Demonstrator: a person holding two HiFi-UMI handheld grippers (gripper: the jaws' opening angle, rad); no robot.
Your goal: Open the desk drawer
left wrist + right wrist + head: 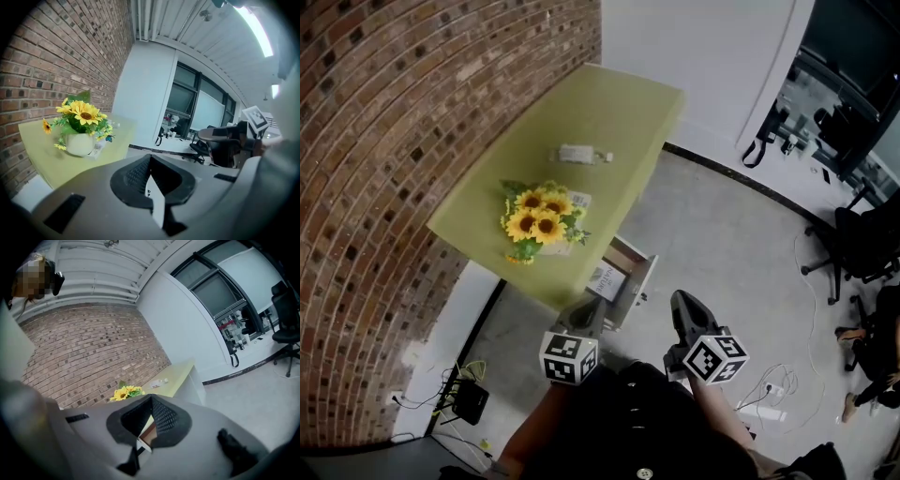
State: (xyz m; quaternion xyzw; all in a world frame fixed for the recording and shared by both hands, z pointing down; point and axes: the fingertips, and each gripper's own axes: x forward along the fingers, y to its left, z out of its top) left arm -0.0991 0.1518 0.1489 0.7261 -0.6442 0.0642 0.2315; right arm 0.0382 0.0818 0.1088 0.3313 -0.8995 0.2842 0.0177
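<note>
Two closed, empty tongs point at the desk [619, 103]: left gripper [584, 317] low by the open drawer [623, 279], right gripper [682, 307] just beside. Sunflowers [539, 220] and a bottle [581, 155] sit on top

A red brick wall [375, 187] meets a white wall [703, 47]; across the grey floor [712, 244] from the brick wall stand black office chairs [853, 244].

desk [609, 112] yellow-green | sunflowers [540, 217] yellow | pot [79, 143] white | wall [384, 141] red-brown brick | floor [722, 244] grey
</note>
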